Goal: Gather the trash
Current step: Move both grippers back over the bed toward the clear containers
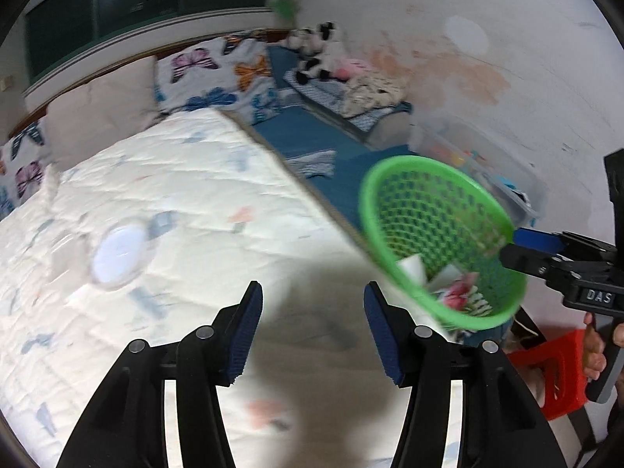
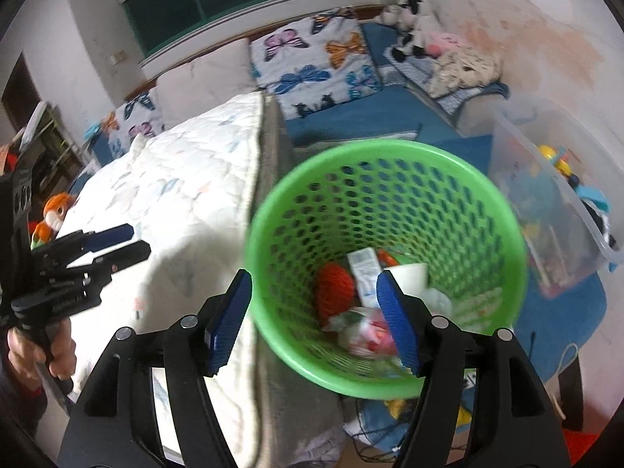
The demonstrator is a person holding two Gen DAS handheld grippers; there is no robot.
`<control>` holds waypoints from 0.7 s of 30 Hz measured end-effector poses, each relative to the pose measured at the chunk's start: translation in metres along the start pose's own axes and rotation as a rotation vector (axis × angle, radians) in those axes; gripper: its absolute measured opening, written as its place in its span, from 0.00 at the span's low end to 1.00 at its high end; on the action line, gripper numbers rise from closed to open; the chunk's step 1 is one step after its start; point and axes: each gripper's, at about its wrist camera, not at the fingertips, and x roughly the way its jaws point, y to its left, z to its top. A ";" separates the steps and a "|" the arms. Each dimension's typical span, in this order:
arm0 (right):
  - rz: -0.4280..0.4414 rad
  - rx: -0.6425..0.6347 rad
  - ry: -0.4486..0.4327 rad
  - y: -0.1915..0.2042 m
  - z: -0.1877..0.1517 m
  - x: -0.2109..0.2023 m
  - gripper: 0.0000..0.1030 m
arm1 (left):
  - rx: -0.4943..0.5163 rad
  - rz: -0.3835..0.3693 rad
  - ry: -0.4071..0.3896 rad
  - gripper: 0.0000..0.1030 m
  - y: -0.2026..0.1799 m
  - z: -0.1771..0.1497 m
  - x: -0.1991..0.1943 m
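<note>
Green perforated plastic basket (image 2: 390,210), tilted beside the bed edge; wrappers, paper scraps (image 2: 366,277) and a red lump (image 2: 333,292) inside

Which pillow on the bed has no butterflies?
The plain beige pillow, lying between the fully visible butterfly pillow and the butterfly pillow cut off at the picture's edge.

Both views are evenly lit by indoor light; a round ceiling lamp reflects in the dark window (image 1: 117,4) far ahead of the tongs. A soft, wide shadow falls on the quilt (image 1: 195,202) between and just ahead of the left gripper (image 1: 312,304) fingers. Motion blur smears most of the scene (the green basket (image 2: 386,257) rim especially). Fisheye distortion bends the edges, with black vignetted corners.
</note>
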 end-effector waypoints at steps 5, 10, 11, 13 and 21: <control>0.038 -0.058 0.015 0.035 0.009 0.018 0.69 | -0.081 0.056 0.002 0.55 0.055 -0.009 -0.012; 0.082 -0.111 0.029 0.073 0.019 0.039 0.73 | -0.162 0.119 0.000 0.57 0.107 -0.020 -0.025; 0.090 -0.127 0.034 0.082 0.021 0.045 0.74 | -0.179 0.132 -0.001 0.57 0.119 -0.022 -0.028; 0.099 -0.152 0.040 0.098 0.025 0.054 0.75 | -0.207 0.148 0.000 0.60 0.135 -0.026 -0.031; 0.135 -0.251 0.082 0.157 0.037 0.100 0.79 | -0.321 0.231 -0.001 0.72 0.203 -0.039 -0.042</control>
